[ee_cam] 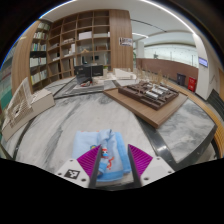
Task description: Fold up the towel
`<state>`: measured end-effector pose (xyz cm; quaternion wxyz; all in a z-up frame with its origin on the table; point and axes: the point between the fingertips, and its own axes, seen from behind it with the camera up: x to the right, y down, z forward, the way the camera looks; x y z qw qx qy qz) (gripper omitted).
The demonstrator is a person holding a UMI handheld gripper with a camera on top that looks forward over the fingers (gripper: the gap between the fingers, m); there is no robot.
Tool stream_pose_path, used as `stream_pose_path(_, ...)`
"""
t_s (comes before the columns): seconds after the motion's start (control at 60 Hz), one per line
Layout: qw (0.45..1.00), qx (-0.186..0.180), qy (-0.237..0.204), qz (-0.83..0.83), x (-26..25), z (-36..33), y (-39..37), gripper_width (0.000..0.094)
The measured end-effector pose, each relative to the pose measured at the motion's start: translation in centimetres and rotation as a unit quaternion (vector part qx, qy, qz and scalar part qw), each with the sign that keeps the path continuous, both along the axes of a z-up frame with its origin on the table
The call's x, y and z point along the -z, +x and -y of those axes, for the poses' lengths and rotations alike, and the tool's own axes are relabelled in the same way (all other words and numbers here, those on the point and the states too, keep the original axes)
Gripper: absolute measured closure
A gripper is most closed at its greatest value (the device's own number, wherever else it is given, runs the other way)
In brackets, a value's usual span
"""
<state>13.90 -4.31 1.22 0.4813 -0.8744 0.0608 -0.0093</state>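
Observation:
A light blue towel (108, 150) with a small red and blue print lies bunched between my two fingers, over the grey marbled table (60, 125). My gripper (111, 163) has its magenta pads (88, 160) pressed on the towel's sides and holds a fold of it raised above the table. The rest of the towel spreads just ahead of the fingertips. The lower part of the towel is hidden behind the gripper's body.
A low wooden table (150, 100) with a tray of items stands ahead to the right. A white chair (18, 108) stands at the left. Bookshelves (75, 40) line the far wall. Bare marbled surface lies ahead of the towel.

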Motion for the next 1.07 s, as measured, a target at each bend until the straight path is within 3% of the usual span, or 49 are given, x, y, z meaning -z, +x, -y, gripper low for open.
stream_pose_path(0.083, 1.000, 0.006, -0.001, 0.003, -0.5, 0.7, 1.2, 0.0229)
stream_pose_path(0.233, 1.000, -0.013, 0.005, -0.010, -3.0, 2.9, 1.3, 0.0126)
stream_pose_path(0.383, 1.000, -0.027, 0.007, -0.014, -5.1, 6.9, 0.6, 0.0124)
stream_pose_path(0.767, 0.992, -0.075, 0.097, 0.030, -12.9, 12.1, -2.5, 0.0132)
stream_pose_path(1.067, 0.992, -0.092, 0.080, -0.015, -12.3, 12.7, -4.2, 0.0125)
